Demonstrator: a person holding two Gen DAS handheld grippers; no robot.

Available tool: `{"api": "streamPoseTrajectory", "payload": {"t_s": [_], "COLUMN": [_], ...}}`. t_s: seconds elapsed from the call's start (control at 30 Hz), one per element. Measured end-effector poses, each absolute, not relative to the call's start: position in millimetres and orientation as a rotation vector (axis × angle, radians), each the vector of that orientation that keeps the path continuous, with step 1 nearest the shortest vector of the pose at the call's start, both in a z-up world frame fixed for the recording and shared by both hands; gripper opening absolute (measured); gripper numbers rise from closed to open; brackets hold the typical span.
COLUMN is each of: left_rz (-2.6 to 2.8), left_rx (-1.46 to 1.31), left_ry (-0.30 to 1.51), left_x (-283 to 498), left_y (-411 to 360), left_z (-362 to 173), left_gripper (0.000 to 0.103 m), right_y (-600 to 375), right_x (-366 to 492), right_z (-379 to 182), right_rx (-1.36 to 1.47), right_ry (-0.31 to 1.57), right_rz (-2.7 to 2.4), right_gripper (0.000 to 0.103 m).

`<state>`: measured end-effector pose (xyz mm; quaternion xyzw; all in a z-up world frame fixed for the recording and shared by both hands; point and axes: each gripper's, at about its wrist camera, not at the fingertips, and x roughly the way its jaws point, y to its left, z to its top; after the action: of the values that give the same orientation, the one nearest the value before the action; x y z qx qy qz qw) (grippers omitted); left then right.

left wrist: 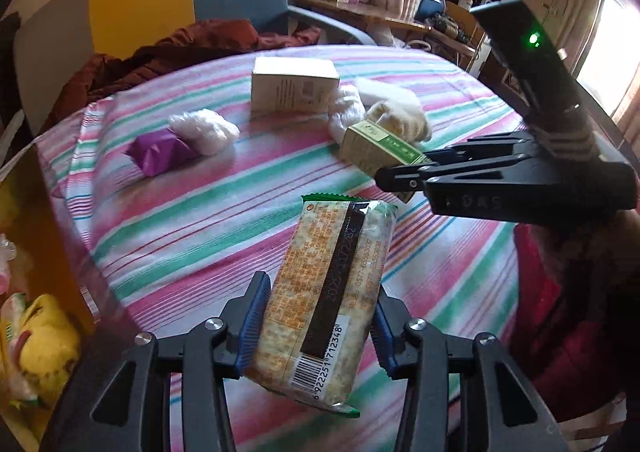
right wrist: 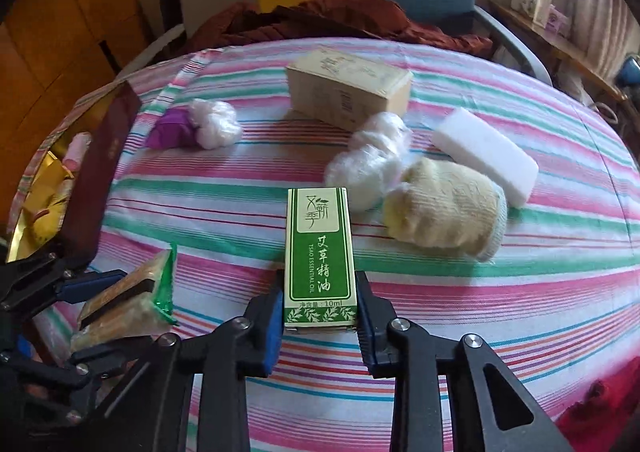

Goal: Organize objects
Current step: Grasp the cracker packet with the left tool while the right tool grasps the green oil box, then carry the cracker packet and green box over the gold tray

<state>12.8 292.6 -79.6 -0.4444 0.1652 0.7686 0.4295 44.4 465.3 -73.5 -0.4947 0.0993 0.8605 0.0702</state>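
My left gripper (left wrist: 316,324) is shut on a wrapped cracker packet (left wrist: 324,300) with a barcode, held above the striped cloth. It also shows at the left of the right wrist view (right wrist: 120,304). My right gripper (right wrist: 320,312) is shut on a small green essential oil box (right wrist: 320,256), also seen from the side in the left wrist view (left wrist: 380,148). On the cloth lie a beige carton (right wrist: 348,88), a purple packet (right wrist: 172,128), white plastic bundles (right wrist: 216,122) (right wrist: 368,156), a knitted glove (right wrist: 444,208) and a white sponge block (right wrist: 484,154).
An open box with a dark red wall (right wrist: 100,172) and gold lining holds packets at the table's left edge. A chair with a rust-red garment (right wrist: 320,20) stands behind the table. A cluttered desk (left wrist: 360,8) lies at the far right.
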Motion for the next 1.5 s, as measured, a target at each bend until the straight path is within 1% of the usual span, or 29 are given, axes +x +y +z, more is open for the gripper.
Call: {"api": "streamPoseTrajectory", "payload": {"t_s": [0.2, 0.3, 0.47, 0.63, 0.93, 1.2, 1.33, 1.43, 1.5], "left_rz": [1.981, 2.035, 2.164, 2.321, 2.519, 2.566, 2.598, 2.609, 2.604], "left_rx": [-1.074, -1.067, -1.066, -1.088, -1.202, -1.304, -1.330, -1.343, -1.350], "left_ry": [0.330, 0.261, 0.133, -0.043, -0.311, -0.528, -0.569, -0.566, -0.567], "left_x": [12.6, 5.8, -12.0, -35.8, -63.6, -80.6, -85.6, -87.9, -88.9], "left_y": [260.2, 234.4, 180.8, 108.8, 8.4, -33.5, -44.0, -48.0, -48.9], "left_z": [-51.9, -38.7, -17.9, -5.6, -17.2, -33.4, -39.1, -44.4, -47.1], "left_gripper": [0.047, 0.047, 0.047, 0.047, 0.047, 0.047, 0.048, 0.049, 0.052], "right_y": [449.8, 445.7, 434.1, 415.2, 331.7, 248.5, 220.3, 202.7, 193.3], "right_x": [47.5, 47.6, 46.8, 42.5, 9.2, -32.1, -48.5, -61.3, -70.7], "right_z": [-59.5, -55.9, -48.7, -31.4, 8.5, 15.5, 17.6, 18.3, 17.2], "right_rx": [-1.428, -1.411, -1.396, -1.366, -1.326, -1.398, -1.431, -1.448, -1.467], "right_ry": [0.291, 0.306, 0.311, 0.283, 0.172, 0.033, -0.029, -0.079, -0.108], "right_rz": [2.669, 2.691, 2.718, 2.763, 2.980, 3.116, 3.149, 3.167, 3.174], "right_gripper": [0.031, 0.031, 0.031, 0.031, 0.031, 0.031, 0.031, 0.031, 0.031]}}
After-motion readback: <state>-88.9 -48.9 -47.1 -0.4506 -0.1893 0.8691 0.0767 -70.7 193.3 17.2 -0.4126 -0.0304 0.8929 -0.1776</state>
